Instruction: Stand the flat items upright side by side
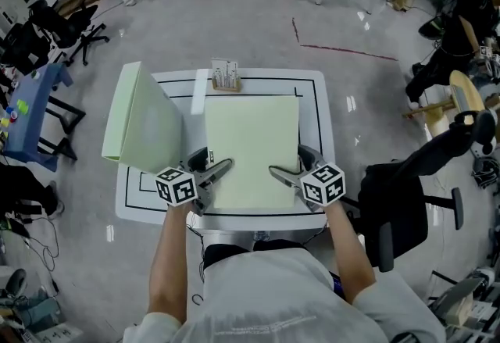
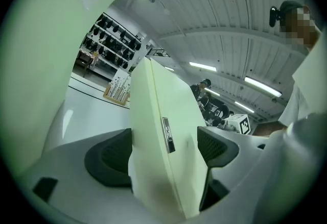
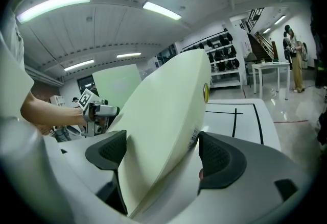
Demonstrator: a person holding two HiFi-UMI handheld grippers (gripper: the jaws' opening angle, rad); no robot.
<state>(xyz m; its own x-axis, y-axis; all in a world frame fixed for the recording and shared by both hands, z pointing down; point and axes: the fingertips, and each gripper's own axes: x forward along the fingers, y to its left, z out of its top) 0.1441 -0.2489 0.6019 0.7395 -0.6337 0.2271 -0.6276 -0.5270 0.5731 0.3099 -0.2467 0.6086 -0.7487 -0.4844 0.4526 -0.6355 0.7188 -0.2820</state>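
At the near edge of the white, black-lined table, the left gripper and right gripper each clamp a near corner of a pale green folder, tilted up. A second folder stands along the left edge. A card holder sits at the far edge. Beyond lie a glossy grey floor and an office chair.
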